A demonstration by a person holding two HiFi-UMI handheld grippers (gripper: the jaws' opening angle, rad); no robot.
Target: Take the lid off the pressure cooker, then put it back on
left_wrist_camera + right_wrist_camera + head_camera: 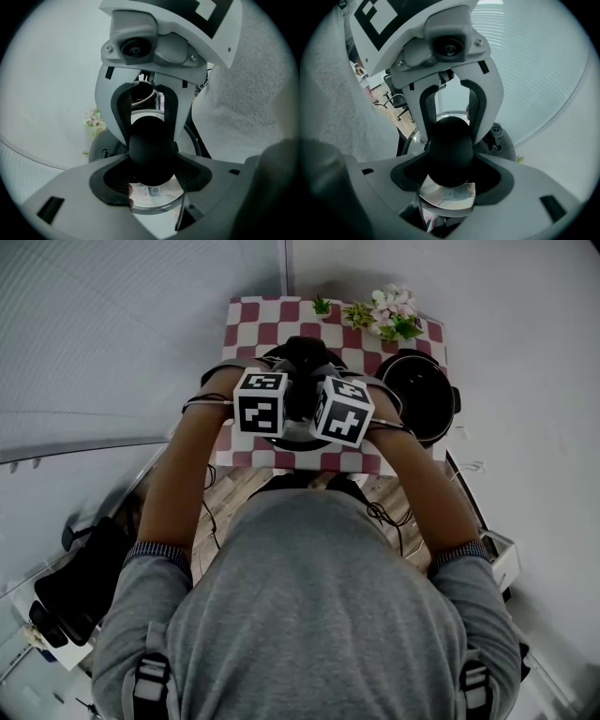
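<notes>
Black and rounded, the knob of the steel lid is sitting clamped between both claws. The left claw and the right claw are gripping it from opposite sides, jaws set wide around it. The lid is hanging over the red-checked counter, just left of the open cooker pot. Flowers are lying at the far edge.
</notes>
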